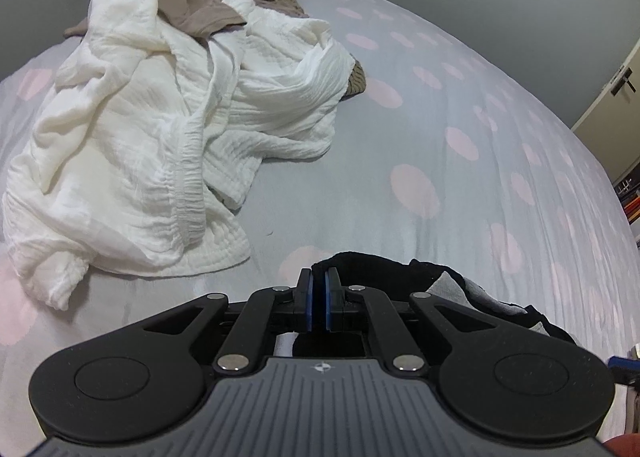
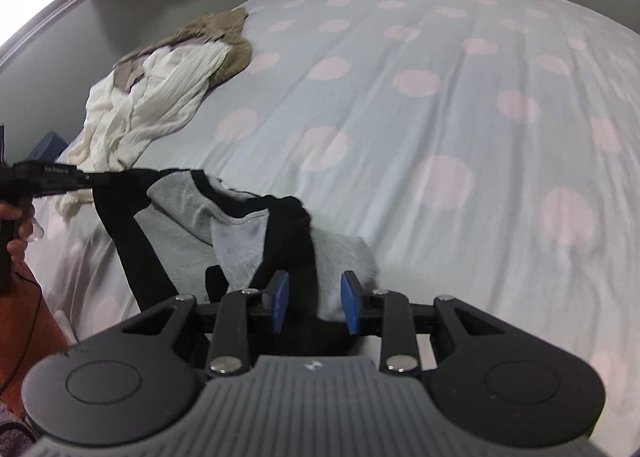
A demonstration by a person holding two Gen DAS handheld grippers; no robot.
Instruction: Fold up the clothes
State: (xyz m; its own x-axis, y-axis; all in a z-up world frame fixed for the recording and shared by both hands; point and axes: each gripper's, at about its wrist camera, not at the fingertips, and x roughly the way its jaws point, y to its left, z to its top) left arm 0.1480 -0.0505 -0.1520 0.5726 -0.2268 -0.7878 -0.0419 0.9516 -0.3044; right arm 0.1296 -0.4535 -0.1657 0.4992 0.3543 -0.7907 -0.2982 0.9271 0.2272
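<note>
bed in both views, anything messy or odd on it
Yes. A white garment lies crumpled on the left of the bedspread, tangled with a tan one, both unfolded. The grey and black garment is bunched unevenly: the left gripper pinches its black edge, while the right gripper stands open around it.
</note>
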